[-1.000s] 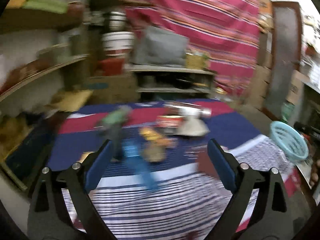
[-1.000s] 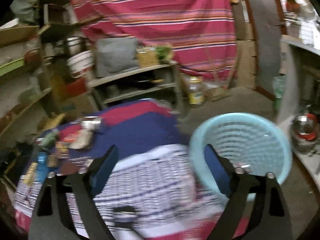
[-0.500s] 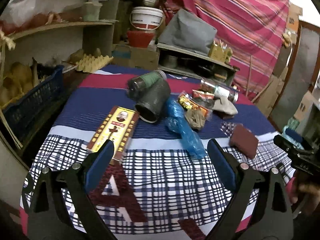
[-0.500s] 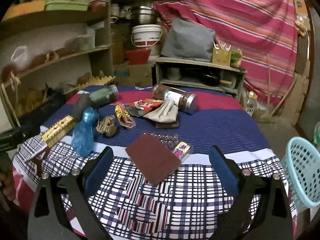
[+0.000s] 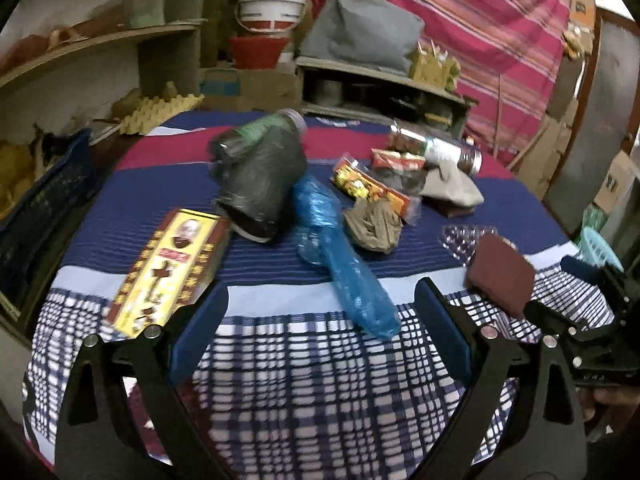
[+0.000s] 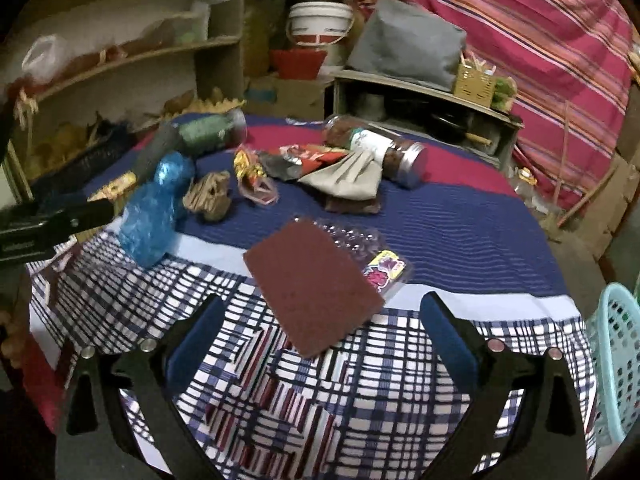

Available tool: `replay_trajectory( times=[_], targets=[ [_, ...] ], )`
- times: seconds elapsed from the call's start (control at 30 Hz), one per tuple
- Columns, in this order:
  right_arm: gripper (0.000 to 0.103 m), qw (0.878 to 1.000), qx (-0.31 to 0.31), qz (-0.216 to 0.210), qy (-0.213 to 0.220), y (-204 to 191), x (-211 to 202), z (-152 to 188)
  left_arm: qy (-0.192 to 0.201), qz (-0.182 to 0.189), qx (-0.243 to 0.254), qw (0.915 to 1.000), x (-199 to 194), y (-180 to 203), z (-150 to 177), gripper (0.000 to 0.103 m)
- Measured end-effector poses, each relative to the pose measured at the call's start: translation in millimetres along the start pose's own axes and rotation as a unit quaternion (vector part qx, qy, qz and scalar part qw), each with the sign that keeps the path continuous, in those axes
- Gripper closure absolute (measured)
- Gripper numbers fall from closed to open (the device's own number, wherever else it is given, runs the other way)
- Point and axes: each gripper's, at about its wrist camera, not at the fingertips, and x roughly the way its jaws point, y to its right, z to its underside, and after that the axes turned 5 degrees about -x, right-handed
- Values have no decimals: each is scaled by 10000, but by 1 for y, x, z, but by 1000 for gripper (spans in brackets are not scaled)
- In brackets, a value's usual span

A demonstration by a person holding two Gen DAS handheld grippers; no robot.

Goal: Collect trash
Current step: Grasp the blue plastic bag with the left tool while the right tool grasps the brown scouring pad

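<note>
Trash lies scattered on a round table under a striped and checked cloth [image 5: 288, 344]. My left gripper [image 5: 320, 328] hangs open over the near edge, with a crumpled blue plastic bag [image 5: 340, 260] just ahead of it. Left of the bag lie a yellow and maroon box [image 5: 168, 268] and a dark roll [image 5: 264, 184]. My right gripper [image 6: 320, 336] is open, low over the cloth, with a maroon scouring pad [image 6: 312, 284] just ahead between its fingers, untouched. A clear blister pack [image 6: 360, 244], a brown wad [image 6: 210, 196], wrappers [image 6: 256, 176] and a jar [image 6: 376, 150] lie farther back.
A light blue basket [image 6: 616, 364] stands off the table's right edge. Shelves [image 6: 160, 52] with clutter line the left wall, a low shelf unit [image 6: 420, 96] with a grey bag stands behind, and a red striped cloth [image 6: 520, 20] hangs at the back.
Both grippers have swung round from the basket side to face the table and sunk toward it. The trash now looms larger, and the right gripper has rolled level.
</note>
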Motion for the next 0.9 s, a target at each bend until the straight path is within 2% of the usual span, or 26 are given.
replay_trajectory(
  times=[0.2,0.27,0.33,0.4,0.47,0.53,0.6,0.7,0.9],
  targets=[
    [7,9978,-341,243,-520,-5,30,-3,-467,43,19,9989,29,7,3,12],
    [8,9966,-321,321,-693,-3,38,-3,-633,89,-80,9979,38,5,5,16],
    [12,9970,-201,245,-703,3,40,-3,-786,149,-161,9967,46,1,6,30],
    [31,9975,-49,104,-693,8,40,-4,-796,217,-219,9963,48,-1,7,38],
    [32,9975,138,-43,-687,14,39,-2,-764,372,-212,9962,46,0,7,51],
    [32,9973,293,-160,-660,18,39,-2,-795,553,-149,9952,45,2,7,80],
    [32,9972,476,-225,-524,23,32,-3,-805,674,-61,9945,44,6,9,90],
    [32,9958,747,-350,-390,29,23,-3,-743,746,7,9944,37,9,9,96],
    [32,9945,974,-349,-156,34,5,0,-543,968,-120,9937,20,10,10,98]
  ],
)
